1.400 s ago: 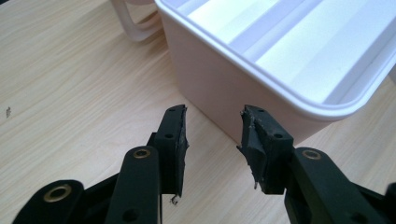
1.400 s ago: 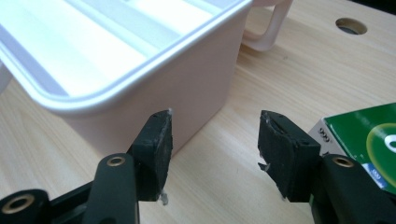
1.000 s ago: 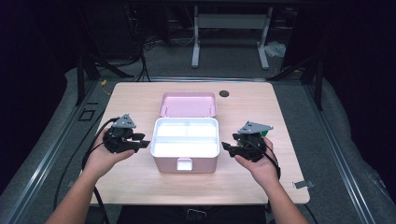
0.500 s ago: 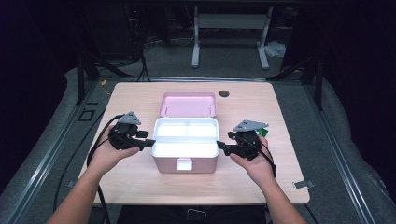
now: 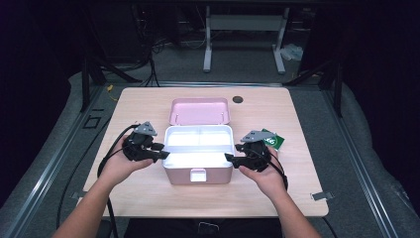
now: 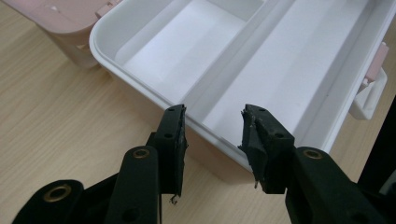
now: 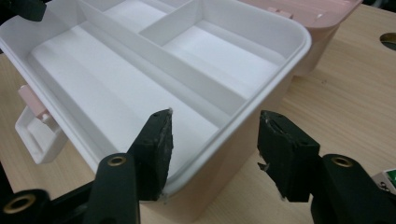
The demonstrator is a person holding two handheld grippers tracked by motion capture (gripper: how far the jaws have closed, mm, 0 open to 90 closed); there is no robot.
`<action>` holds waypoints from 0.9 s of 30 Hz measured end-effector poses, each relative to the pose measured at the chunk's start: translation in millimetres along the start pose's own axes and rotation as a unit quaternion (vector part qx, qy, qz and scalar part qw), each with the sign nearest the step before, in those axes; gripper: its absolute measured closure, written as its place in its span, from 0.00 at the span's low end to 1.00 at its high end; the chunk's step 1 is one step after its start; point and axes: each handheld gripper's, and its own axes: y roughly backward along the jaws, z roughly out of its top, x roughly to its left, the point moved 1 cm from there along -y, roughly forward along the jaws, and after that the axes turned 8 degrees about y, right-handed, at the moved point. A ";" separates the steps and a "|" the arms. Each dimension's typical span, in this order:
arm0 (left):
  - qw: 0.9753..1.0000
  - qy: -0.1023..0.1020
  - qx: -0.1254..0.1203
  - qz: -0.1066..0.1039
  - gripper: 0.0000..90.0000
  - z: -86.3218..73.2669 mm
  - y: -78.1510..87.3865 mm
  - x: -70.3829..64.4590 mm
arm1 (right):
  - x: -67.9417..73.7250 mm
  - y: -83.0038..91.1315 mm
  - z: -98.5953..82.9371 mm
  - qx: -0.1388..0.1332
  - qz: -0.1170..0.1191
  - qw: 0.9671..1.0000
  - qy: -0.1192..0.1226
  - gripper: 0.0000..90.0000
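Observation:
A pink box (image 5: 198,173) stands mid-table, its lid (image 5: 199,110) laid open behind it. Inside sits a white tray (image 5: 198,146) with one long front compartment and two smaller back ones, all bare. My left gripper (image 5: 161,151) is at the box's left side. In the left gripper view it (image 6: 212,140) is open, its jaws straddling the tray's rim (image 6: 140,86). My right gripper (image 5: 233,158) is at the right side. In the right gripper view it (image 7: 215,149) is open too, one jaw inside the tray (image 7: 116,88), one outside the pink wall (image 7: 247,149).
A green packet (image 5: 274,140) lies on the table just behind the right hand. A dark round hole (image 5: 238,99) sits in the tabletop near the far edge. A white latch (image 5: 198,174) hangs on the box's front. Cables trail from both grippers off the near edge.
Both grippers have moved inward from the table's sides to the box. Their open jaws now straddle its left and right rims.

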 end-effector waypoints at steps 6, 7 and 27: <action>1.000 -0.017 0.002 0.021 0.66 0.2 -0.8 -6.0 | 2.8 5.1 -3.5 -0.015 0.001 1.000 -0.006 0.58; 1.000 -0.017 0.001 0.023 0.66 0.0 -0.7 -6.8 | 2.8 5.1 -3.5 -0.015 0.001 1.000 -0.006 0.58; 0.999 -0.033 0.013 0.008 0.66 2.7 -1.5 -16.6 | 8.7 18.6 -10.4 -0.005 -0.009 1.000 -0.007 0.58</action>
